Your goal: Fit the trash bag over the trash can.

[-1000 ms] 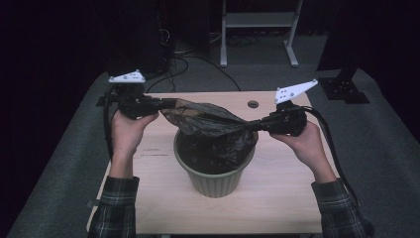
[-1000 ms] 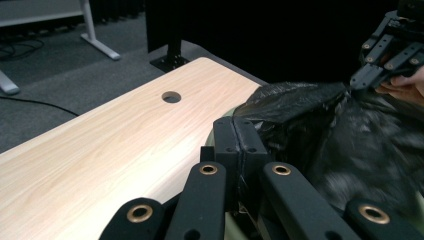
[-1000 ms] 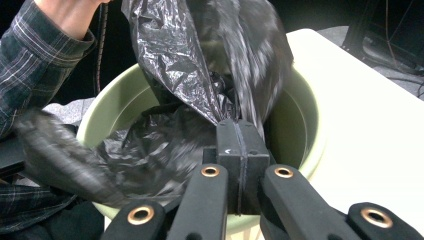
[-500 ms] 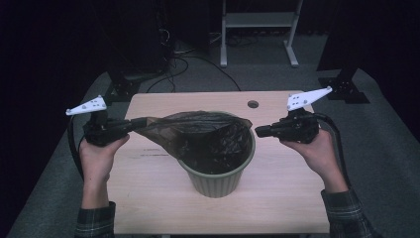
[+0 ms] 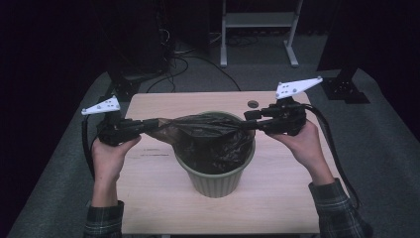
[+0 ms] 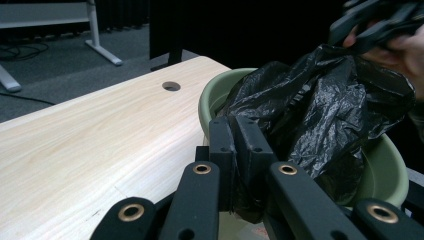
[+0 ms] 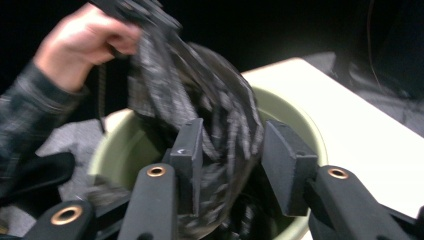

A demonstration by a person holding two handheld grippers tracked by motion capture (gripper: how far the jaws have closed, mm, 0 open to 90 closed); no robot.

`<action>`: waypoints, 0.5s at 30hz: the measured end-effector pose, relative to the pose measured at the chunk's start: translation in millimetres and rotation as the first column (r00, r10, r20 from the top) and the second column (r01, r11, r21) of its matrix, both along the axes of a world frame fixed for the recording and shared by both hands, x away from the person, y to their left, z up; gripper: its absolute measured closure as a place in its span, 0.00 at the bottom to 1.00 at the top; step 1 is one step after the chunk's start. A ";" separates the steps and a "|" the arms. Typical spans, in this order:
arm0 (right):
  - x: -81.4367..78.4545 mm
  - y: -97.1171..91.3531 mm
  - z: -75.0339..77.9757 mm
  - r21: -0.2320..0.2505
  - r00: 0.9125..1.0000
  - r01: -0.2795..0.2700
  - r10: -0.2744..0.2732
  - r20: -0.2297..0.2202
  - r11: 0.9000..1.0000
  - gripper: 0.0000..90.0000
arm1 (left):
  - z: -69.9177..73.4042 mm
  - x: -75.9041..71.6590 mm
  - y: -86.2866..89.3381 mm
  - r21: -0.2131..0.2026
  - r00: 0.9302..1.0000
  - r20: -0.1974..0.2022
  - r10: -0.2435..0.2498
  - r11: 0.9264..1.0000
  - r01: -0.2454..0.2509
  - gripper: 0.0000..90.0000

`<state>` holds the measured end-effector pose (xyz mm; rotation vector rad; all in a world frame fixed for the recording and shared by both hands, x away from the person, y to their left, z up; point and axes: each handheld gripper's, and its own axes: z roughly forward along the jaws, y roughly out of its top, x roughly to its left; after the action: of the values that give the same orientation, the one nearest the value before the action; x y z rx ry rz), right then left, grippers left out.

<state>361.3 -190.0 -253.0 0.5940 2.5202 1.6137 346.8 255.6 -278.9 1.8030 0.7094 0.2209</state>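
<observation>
A green ribbed bin point(image 5: 218, 173) stands mid-table with a black plastic bag point(image 5: 203, 126) inside, its mouth stretched across the rim. My left gripper point(image 5: 151, 124) holds the bag's left edge; in the left gripper view its jaws point(image 6: 235, 130) pinch the plastic point(image 6: 320, 100) tight beside the bin's rim point(image 6: 210, 95). My right gripper point(image 5: 249, 119) is at the bag's right edge. Its jaws point(image 7: 232, 145) have just been opening. They stand apart with bag film point(image 7: 215, 100) hanging loosely between them over the bin point(image 7: 300, 125).
The light wooden table point(image 5: 163, 101) has a round cable hole point(image 5: 253, 104) behind the bin. Cables trail from both grippers off the table's sides. A metal stand and wires sit on the dark floor beyond.
Both hands have drawn apart from the bin's middle. The left gripper has gone out left and lower, the right out to the right, and the bag mouth is pulled wide over the rim.
</observation>
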 end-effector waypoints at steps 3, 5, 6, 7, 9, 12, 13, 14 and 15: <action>11.8 7.2 -10.8 -0.054 1.000 0.003 -0.004 -0.020 0.999 0.97 | -1.9 3.9 -1.6 -0.002 1.000 0.001 -0.003 1.000 0.003 0.96; 19.5 8.1 -16.6 -0.063 0.999 0.021 -0.023 -0.029 0.998 1.00 | -3.9 8.0 -2.8 -0.001 1.000 0.002 -0.005 1.000 0.005 0.96; 23.3 8.0 -19.1 -0.062 0.999 0.034 -0.036 -0.033 0.997 1.00 | -5.6 11.9 -4.2 0.000 1.000 0.008 -0.007 1.000 0.007 0.96; 28.3 6.8 -21.9 -0.051 0.998 0.039 -0.041 -0.037 0.998 1.00 | -6.3 13.7 -5.0 0.003 1.000 0.013 -0.013 1.000 0.013 0.96; 35.2 3.4 -25.2 -0.031 0.997 0.064 -0.065 -0.040 0.997 1.00 | -10.6 22.9 -9.6 0.020 1.000 0.013 -0.009 1.000 0.009 0.97; 46.8 -6.0 -30.3 0.028 0.994 0.093 -0.091 -0.058 0.995 1.00 | -18.8 38.1 -15.5 0.039 1.000 0.009 -0.009 0.999 0.008 0.98; 51.4 -10.1 -33.1 0.040 0.992 0.110 -0.107 -0.068 0.993 1.00 | -22.3 43.6 -16.9 0.042 1.000 0.007 -0.017 0.999 0.016 0.98; 54.7 -13.1 -35.9 0.050 0.990 0.125 -0.121 -0.075 0.991 1.00 | -25.9 48.6 -18.1 0.044 1.000 -0.003 -0.014 0.999 0.014 0.99; 57.6 -15.7 -38.9 0.048 0.988 0.140 -0.136 -0.077 0.989 1.00 | -29.8 53.5 -19.7 0.043 1.000 -0.013 -0.014 0.999 0.014 0.99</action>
<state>418.9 -205.7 -291.8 0.8287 2.4318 1.6427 400.3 235.9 -308.7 1.8512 0.7056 0.2167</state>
